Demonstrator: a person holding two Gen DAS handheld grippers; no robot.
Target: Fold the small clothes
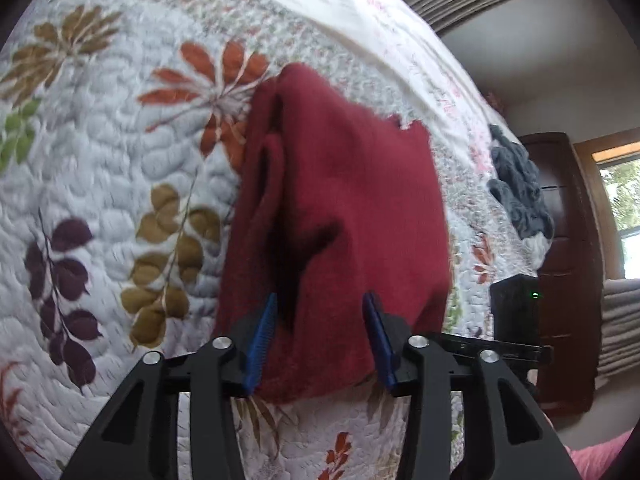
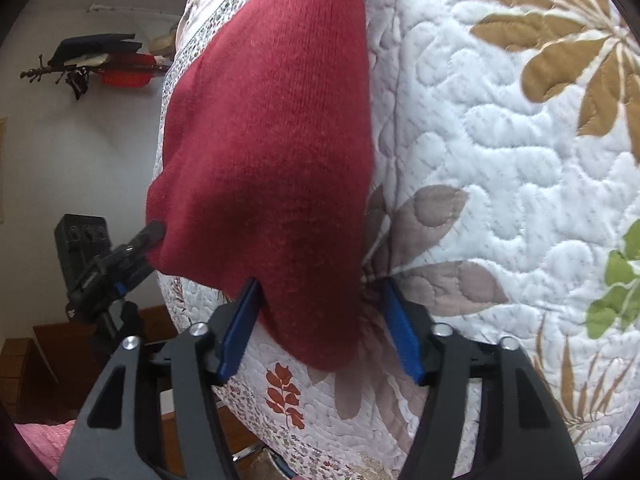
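No readable text, labels, brands or numbers showing in either wrist view — faint pinkish marks on pale sheet [image 1: 404,32] at quilt's far edge blurring out, not legible.

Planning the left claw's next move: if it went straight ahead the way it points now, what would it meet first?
Most likely the red garment: the open left claw already straddles its near edge on the quilt. Whether the fingers touch the cloth is unclear.

Both cameras looked down close at the bed [image 1: 120,168]; both saw the red cloth [image 1: 340,200] toward 12 o'clock.
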